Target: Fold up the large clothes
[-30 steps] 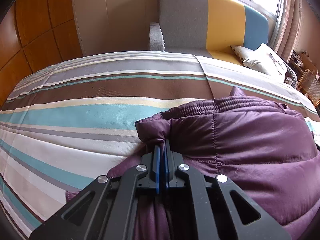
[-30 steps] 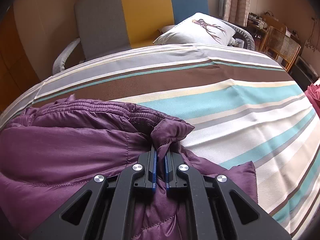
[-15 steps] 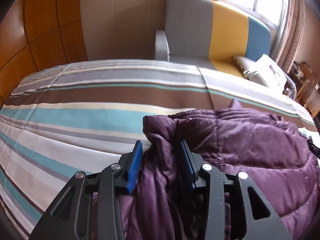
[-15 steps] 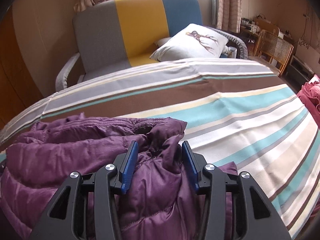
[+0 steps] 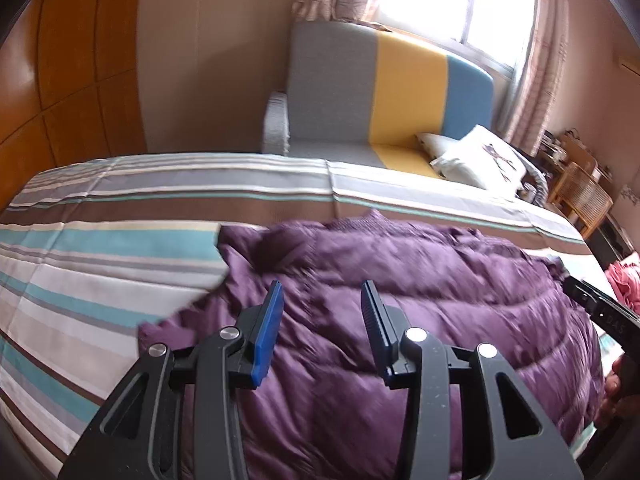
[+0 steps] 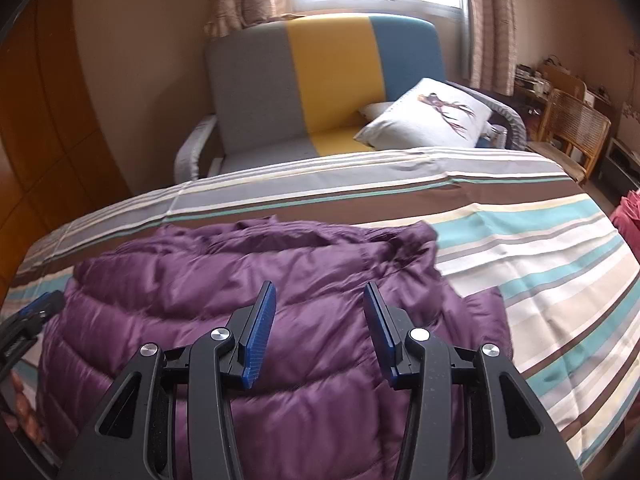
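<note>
A purple puffy jacket lies folded over on the striped bed cover; it also shows in the right wrist view. My left gripper is open and empty, raised above the jacket's left part. My right gripper is open and empty, raised above the jacket's right part. The right gripper's body shows at the right edge of the left wrist view. The left gripper shows at the left edge of the right wrist view.
A grey, yellow and blue sofa with a white pillow stands behind the bed. Wooden wardrobe panels are at the left. A wicker chair and a red cloth are at the right.
Both grippers, shut on jacket corners a second ago, opened, let go and drew back upward. The jacket now rests on the bed.
</note>
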Available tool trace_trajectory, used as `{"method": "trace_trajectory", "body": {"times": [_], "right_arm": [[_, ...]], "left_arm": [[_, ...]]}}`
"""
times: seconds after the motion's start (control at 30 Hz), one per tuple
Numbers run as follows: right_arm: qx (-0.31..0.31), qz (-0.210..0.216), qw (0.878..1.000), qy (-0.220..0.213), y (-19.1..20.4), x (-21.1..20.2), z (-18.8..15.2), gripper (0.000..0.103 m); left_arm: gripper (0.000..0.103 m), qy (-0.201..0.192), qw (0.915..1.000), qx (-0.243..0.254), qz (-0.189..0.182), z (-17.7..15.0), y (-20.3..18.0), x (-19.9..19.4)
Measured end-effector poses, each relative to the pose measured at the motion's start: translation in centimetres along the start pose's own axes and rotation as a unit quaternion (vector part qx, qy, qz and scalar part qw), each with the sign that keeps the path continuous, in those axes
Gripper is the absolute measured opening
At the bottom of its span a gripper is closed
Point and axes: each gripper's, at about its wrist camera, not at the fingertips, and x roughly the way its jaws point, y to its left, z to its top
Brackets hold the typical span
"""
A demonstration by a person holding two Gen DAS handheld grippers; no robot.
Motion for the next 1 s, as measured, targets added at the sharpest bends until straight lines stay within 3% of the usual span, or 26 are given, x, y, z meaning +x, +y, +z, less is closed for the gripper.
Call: {"method": "trace_trajectory", "body": {"times": [0.27, 0.57, 1.0], "right_arm": [[-0.057, 0.023, 0.998, 0.013, 3.0, 0.1, -3.2, 0.045], [-0.059, 0.025, 0.998, 0.028, 2.6, 3.1, -5.0, 0.047], [-0.066, 0.018, 0.997, 0.034, 2.7, 4.7, -5.5, 0.047]], "left_arm": [[0.043, 0.017, 0.9997, 0.015, -0.004, -2.3, -1.2, 0.7], [0.051, 0.026, 0.9995, 0.014, -0.008, -3.7, -0.6, 2.8], [0.051, 0.025, 0.9996, 0.001, -0.016, -4.5, -0.1, 3.9]]}}
